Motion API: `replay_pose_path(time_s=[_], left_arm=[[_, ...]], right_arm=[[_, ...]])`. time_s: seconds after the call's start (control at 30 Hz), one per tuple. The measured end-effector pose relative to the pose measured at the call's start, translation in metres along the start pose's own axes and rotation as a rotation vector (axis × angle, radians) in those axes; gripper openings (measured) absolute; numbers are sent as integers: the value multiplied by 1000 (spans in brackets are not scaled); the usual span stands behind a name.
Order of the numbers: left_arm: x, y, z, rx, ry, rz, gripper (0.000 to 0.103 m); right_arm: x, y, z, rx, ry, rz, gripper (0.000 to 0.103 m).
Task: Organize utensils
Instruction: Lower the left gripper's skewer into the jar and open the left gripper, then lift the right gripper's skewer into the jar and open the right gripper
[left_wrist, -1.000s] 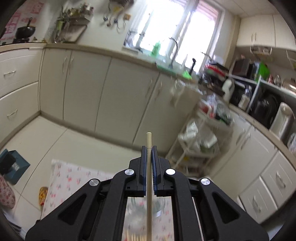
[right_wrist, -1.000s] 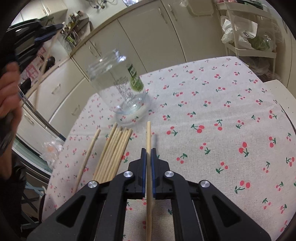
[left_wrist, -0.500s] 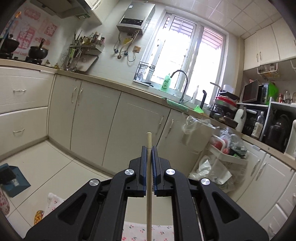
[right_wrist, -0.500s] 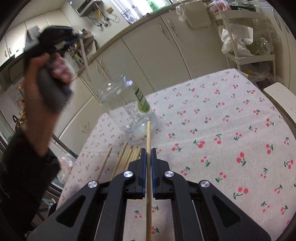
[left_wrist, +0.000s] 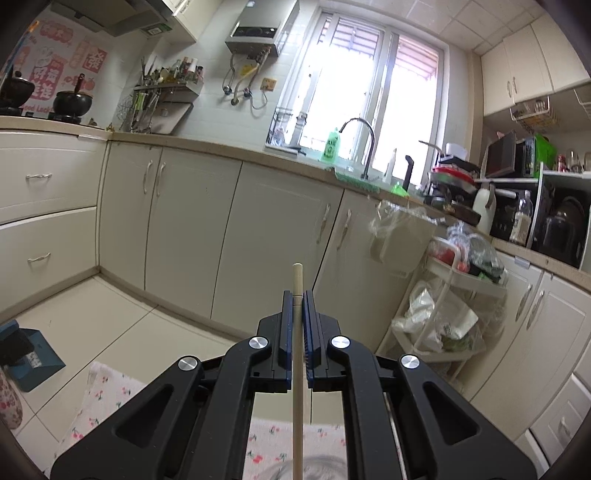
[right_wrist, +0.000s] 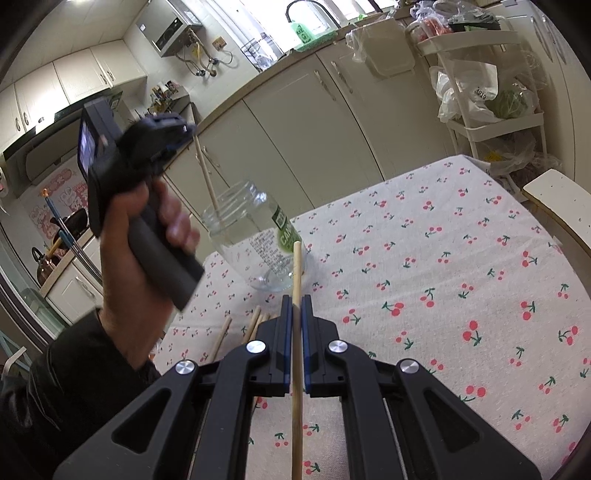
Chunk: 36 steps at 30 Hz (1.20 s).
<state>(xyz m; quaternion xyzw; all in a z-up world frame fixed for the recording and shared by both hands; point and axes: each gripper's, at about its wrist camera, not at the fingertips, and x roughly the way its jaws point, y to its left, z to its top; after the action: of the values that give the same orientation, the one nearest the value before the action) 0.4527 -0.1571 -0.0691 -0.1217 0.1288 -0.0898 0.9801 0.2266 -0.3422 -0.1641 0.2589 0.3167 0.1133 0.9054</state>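
Holding one chopstick (left_wrist: 297, 354) clamped in my left fingers (right_wrist: 173, 127) over the jar (right_wrist: 255, 240), another chopstick (right_wrist: 296, 332) clamped in my right fingers (right_wrist: 294, 301).

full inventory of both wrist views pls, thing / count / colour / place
glass jar: 1, clear with green label, on the tablecloth, tilted in the fisheye view
tablecloth: 1, white with red cherries, covers the table
loose chopsticks: several, exact count hidden, pale wood, lying on the cloth near the jar
held chopsticks: 2, pale wood; one in the right tool, one in the left tool, lower end in the jar mouth
trolley: 1, white, by the cabinets
left tool: shut on a chopstick
right tool: shut on a chopstick
left hand: grips the left tool's handle
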Motion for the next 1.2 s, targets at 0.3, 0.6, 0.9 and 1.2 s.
replay_pose_path(time_s=[0.3, 0.6, 0.9, 1.2], left_arm=[[-23, 10, -29, 80, 116, -27, 5], [-48, 21, -39, 159, 249, -59, 26], [-101, 82, -69, 68, 304, 2, 53], [-112, 133, -102, -99, 305, 58, 54]], right_arm=[[-7, 3, 5, -3, -46, 4, 6], [-20, 22, 23, -41, -115, 5, 6], [-19, 85, 90, -124, -314, 93, 6], [43, 90, 157, 17, -434, 103, 6]])
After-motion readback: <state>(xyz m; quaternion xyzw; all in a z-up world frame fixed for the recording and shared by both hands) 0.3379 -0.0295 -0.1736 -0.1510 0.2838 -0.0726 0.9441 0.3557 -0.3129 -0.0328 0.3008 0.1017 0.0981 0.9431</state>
